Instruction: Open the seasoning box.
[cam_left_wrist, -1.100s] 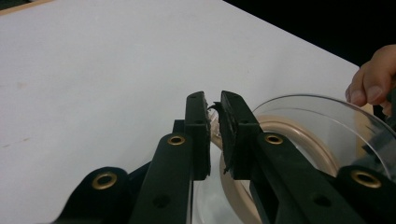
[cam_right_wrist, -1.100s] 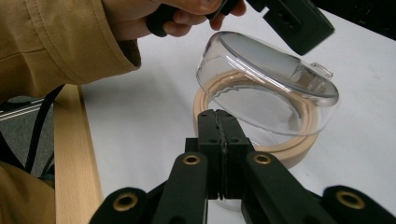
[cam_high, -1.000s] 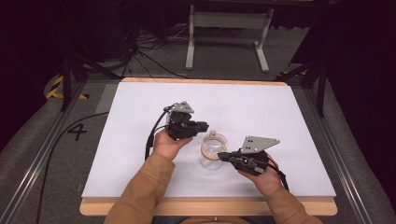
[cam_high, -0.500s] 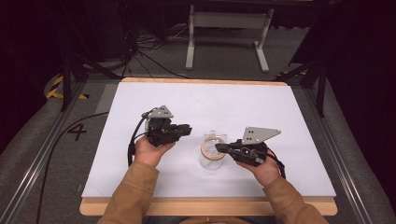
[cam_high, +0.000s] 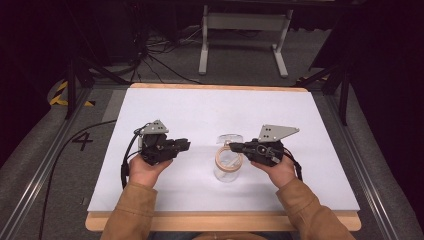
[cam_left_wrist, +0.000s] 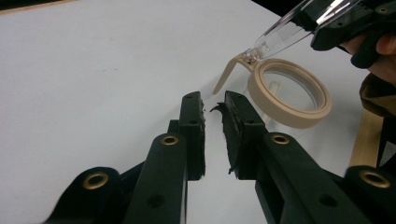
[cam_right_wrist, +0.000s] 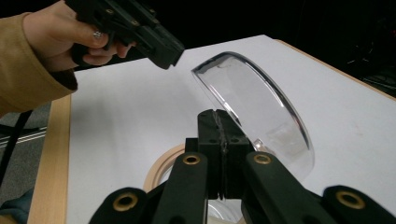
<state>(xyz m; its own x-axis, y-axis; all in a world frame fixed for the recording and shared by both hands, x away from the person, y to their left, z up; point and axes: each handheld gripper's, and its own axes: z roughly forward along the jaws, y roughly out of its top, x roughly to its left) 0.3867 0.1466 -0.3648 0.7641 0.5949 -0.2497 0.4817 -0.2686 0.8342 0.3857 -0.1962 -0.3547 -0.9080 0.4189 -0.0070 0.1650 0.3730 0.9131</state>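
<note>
A clear jar (cam_high: 228, 166) with a tan ring (cam_left_wrist: 289, 93) round its mouth stands on the white table (cam_high: 210, 110), near the front and middle. Its clear hinged lid (cam_right_wrist: 261, 107) is tipped up and open. My right gripper (cam_right_wrist: 218, 115) is shut on the lid's edge and holds it up; in the high view this gripper (cam_high: 231, 146) sits at the jar's right. My left gripper (cam_high: 186, 145) is to the jar's left, a short way off. Its jaws stand a narrow gap apart, with nothing between them (cam_left_wrist: 213, 100).
A metal stand (cam_high: 242, 30) and cables lie on the floor beyond the table's far edge. A black cable (cam_high: 65, 155) runs along the left side. Bare white surface stretches behind and to both sides of the jar.
My left gripper has drawn back to the left, away from the jar. The right gripper has stayed on the lid, which is now raised.
</note>
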